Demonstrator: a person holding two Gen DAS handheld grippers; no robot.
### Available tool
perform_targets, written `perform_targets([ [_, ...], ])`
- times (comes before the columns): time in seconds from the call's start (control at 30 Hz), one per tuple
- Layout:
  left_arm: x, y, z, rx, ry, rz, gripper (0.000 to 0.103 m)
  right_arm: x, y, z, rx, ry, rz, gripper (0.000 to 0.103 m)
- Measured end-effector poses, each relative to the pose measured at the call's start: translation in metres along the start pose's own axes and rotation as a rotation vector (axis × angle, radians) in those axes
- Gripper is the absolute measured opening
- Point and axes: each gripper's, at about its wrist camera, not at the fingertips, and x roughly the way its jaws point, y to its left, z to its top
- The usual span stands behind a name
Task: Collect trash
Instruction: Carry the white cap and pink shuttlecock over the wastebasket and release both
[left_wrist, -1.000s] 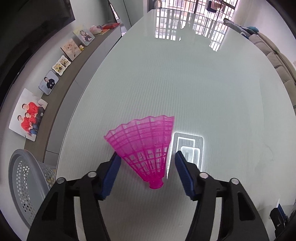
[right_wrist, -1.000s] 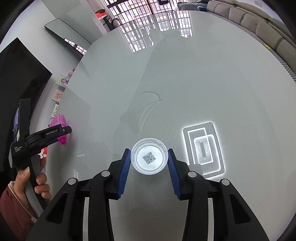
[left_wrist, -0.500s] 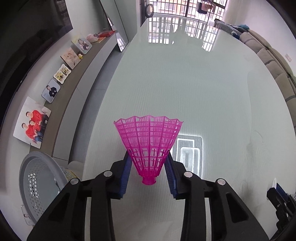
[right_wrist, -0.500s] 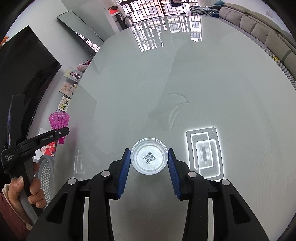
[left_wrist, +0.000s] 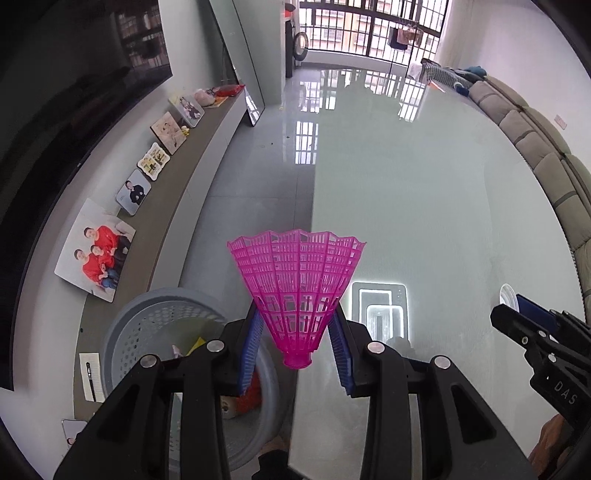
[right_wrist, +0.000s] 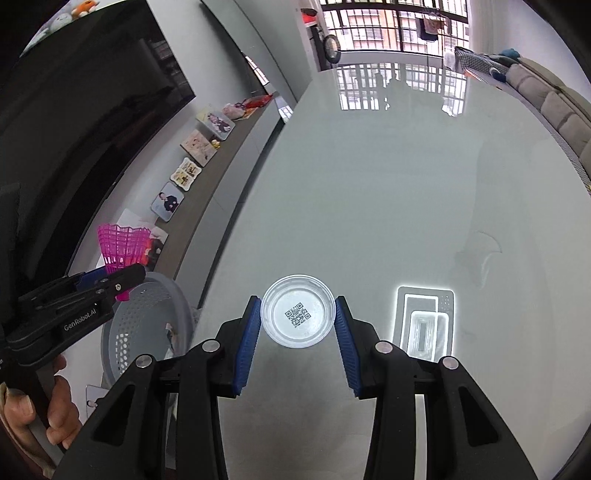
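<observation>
Between the blue pads of the left gripper (left_wrist: 295, 345): pink shuttlecock (left_wrist: 297, 291), pinched low on its skirt by narrowly closed jaws, cork end down, held at the bench's (left_wrist: 424, 206) left edge. Below and just left of it, off the bench: grey perforated basket (left_wrist: 155, 317) on the floor with scraps inside. Over the bench's near part, right gripper (right_wrist: 297, 332), jaws closed against the rim of a clear round lid (right_wrist: 297, 315) bearing a QR code. Farther along the left wall: framed photos (left_wrist: 96, 258) on a low shelf.
</observation>
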Motion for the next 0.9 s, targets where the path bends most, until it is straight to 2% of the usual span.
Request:
perform_targets([
  [0.23, -0.010, 0.066, -0.031, -0.004, 0.019, 0.018, 0.035, 0.012, 0.078, 0.000, -0.100, 0.021, 0.027, 0.039],
  [0.47, -0.007, 0.116, -0.057, -0.022, 0.050, 0.004, 0.036, 0.022, 0.136, -0.008, -0.160, 0.057, 0.035, 0.039],
  [0.73, -0.001, 0.149, -0.079, -0.026, 0.077, -0.002, 0.036, 0.035, 0.187, -0.022, -0.224, 0.098, 0.040, 0.039],
  [0.9, 0.002, 0.162, -0.087, -0.033, 0.090, -0.014, 0.037, 0.044, 0.202, -0.028, -0.248, 0.127, 0.044, 0.039],
])
